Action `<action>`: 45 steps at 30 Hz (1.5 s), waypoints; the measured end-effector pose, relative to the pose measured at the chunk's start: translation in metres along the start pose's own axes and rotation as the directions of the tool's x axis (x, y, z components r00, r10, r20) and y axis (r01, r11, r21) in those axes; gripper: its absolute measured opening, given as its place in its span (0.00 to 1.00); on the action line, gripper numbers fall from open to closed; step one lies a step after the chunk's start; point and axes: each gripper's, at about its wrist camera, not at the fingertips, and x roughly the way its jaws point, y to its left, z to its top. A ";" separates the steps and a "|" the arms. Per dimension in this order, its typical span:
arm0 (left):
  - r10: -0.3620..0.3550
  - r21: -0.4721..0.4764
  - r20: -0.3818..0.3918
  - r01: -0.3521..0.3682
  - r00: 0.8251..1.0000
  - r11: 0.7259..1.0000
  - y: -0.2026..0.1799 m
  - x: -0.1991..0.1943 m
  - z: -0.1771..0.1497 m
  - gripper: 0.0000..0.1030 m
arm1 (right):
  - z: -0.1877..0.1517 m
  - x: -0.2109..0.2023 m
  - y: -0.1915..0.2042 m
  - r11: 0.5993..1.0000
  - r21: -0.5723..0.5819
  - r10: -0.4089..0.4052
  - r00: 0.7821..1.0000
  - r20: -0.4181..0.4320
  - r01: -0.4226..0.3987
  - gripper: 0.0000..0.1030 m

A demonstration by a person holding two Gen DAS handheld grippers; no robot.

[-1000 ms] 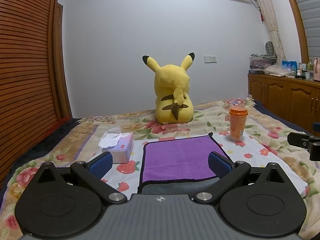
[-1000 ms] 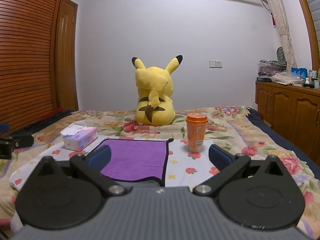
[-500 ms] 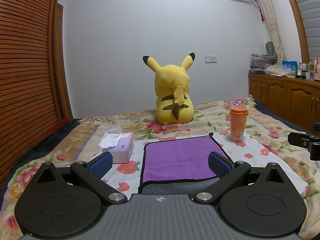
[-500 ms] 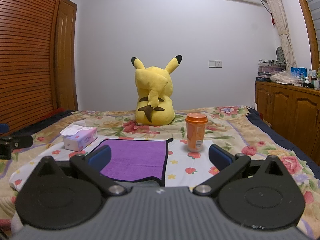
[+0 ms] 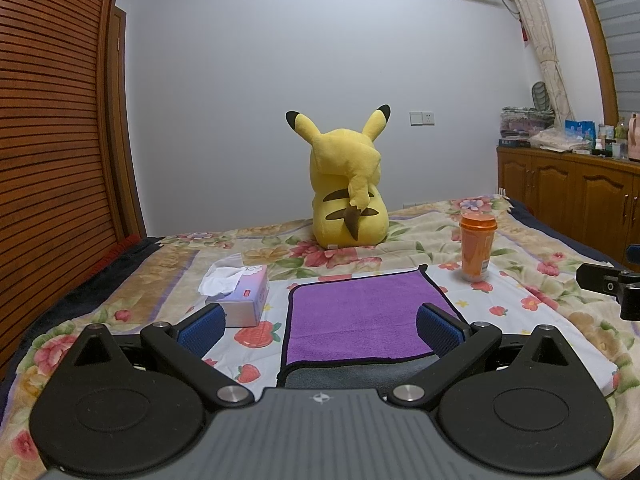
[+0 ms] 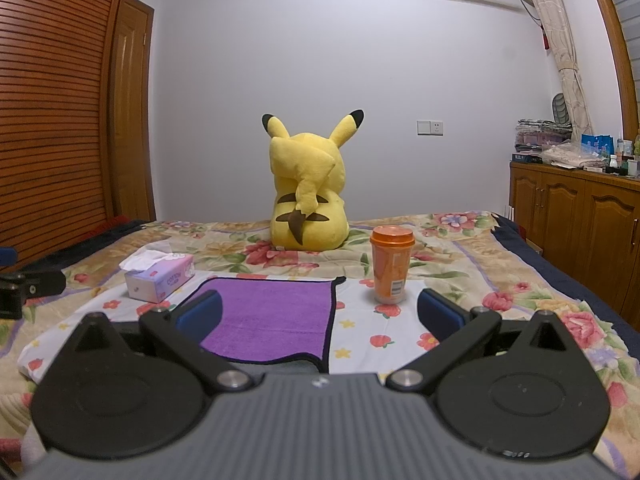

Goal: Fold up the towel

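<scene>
A purple towel (image 5: 362, 318) with a dark border lies flat on the flowered bed; a grey underside strip shows at its near edge. It also shows in the right wrist view (image 6: 272, 318). My left gripper (image 5: 320, 326) is open and empty, held just above the towel's near edge. My right gripper (image 6: 320, 314) is open and empty, over the towel's near right corner. Each gripper's side shows in the other view, the right gripper (image 5: 608, 286) at the right edge and the left gripper (image 6: 24, 288) at the left edge.
A tissue box (image 5: 240, 298) sits left of the towel. An orange lidded cup (image 5: 477, 246) stands at its far right corner. A yellow plush toy (image 5: 348, 200) sits further back. A wooden cabinet (image 5: 568, 196) runs along the right wall.
Both views have shifted very slightly; the grippers stay open and the towel has not moved.
</scene>
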 end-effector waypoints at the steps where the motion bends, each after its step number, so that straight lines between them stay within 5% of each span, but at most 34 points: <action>1: 0.000 0.000 0.000 0.000 1.000 1.000 0.000 0.000 0.000 1.00 | 0.000 0.000 0.000 1.000 0.000 0.001 1.000 0.000 -0.001 1.00; 45: 0.001 0.007 -0.011 -0.001 1.000 1.000 0.001 0.004 -0.001 1.00 | 0.001 0.000 0.000 1.000 0.004 0.002 1.000 -0.005 -0.002 1.00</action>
